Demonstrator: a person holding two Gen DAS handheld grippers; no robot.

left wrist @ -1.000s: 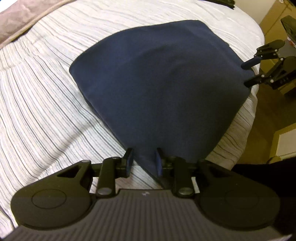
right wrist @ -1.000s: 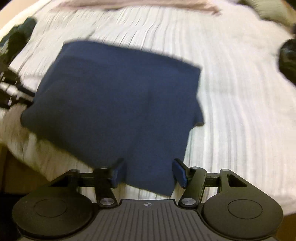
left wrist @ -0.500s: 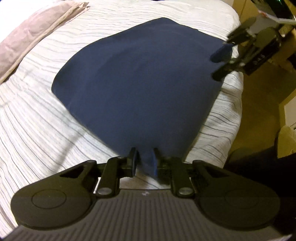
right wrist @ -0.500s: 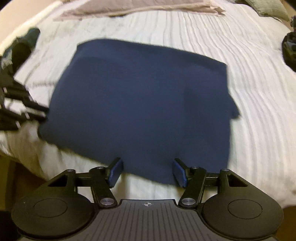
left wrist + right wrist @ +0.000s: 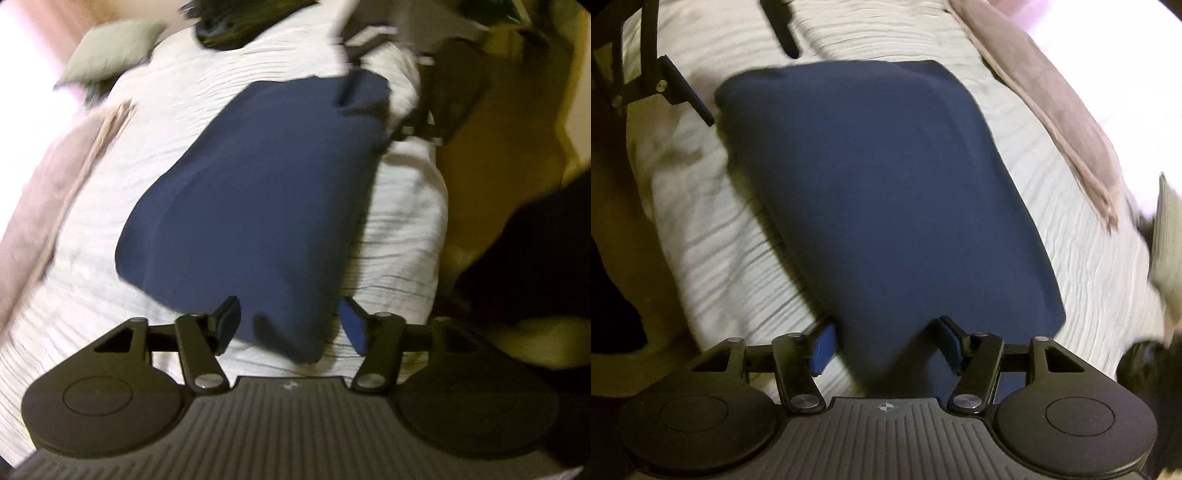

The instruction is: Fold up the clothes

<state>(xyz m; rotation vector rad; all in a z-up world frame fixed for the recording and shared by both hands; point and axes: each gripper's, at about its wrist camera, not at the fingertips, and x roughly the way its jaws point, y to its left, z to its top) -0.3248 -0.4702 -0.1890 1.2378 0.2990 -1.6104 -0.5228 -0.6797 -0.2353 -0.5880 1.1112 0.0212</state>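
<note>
A folded navy blue garment (image 5: pixel 258 192) lies flat on the striped white bed; it also shows in the right wrist view (image 5: pixel 886 199). My left gripper (image 5: pixel 290 325) is open, its jaws spread either side of the garment's near corner, not gripping it. My right gripper (image 5: pixel 886 343) is open, its jaws wide apart over the opposite near edge of the garment. The other gripper appears blurred at the garment's far end in each view: the right one in the left view (image 5: pixel 424 107), the left one in the right view (image 5: pixel 665 85).
The bed (image 5: pixel 402 229) drops off at its edge beside the garment, with yellowish floor (image 5: pixel 498 166) beyond. A beige blanket (image 5: pixel 1052 99) lies along the far side. A grey-green pillow (image 5: pixel 110 48) and dark clothes (image 5: pixel 243 22) lie at the bed's end.
My left gripper has opened and let go of the garment corner it pinched. Both grippers swung round to opposite ends of the garment, which now lies flat.
</note>
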